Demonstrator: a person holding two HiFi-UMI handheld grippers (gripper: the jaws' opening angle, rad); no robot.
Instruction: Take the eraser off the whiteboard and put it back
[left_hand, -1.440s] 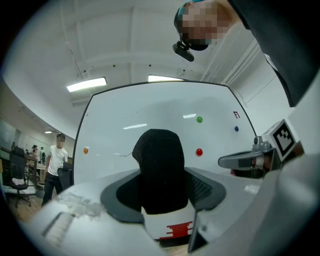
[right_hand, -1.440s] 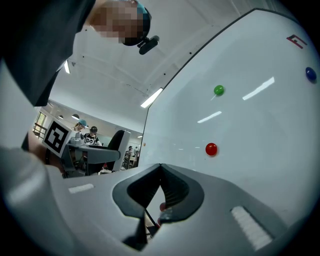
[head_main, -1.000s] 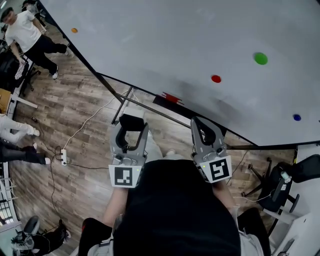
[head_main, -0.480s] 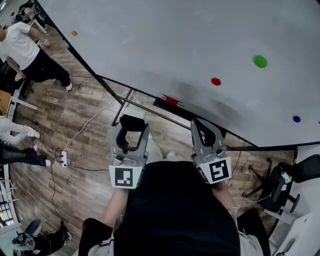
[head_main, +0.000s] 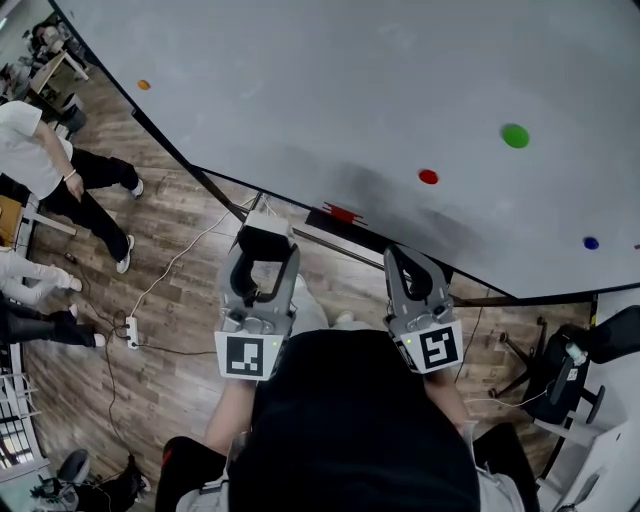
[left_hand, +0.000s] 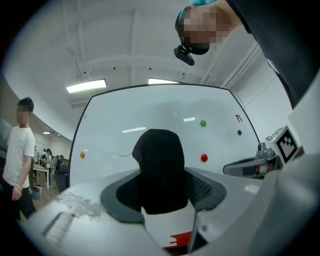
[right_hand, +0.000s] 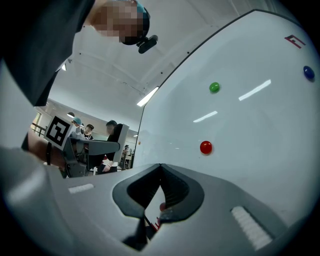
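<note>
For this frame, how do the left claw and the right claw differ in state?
Load: the left claw grips the black eraser, while the right claw holds nothing.
Jaws: the left claw's jaws stand wide apart around the eraser, while the right claw's jaws are closed together.
Shared: both point toward the whiteboard.

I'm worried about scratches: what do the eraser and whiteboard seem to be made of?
Eraser: matte black with a fine mesh texture, likely fabric or felt. Whiteboard: smooth, glossy white coated panel, since it mirrors the ceiling lights; its core is unclear.
</note>
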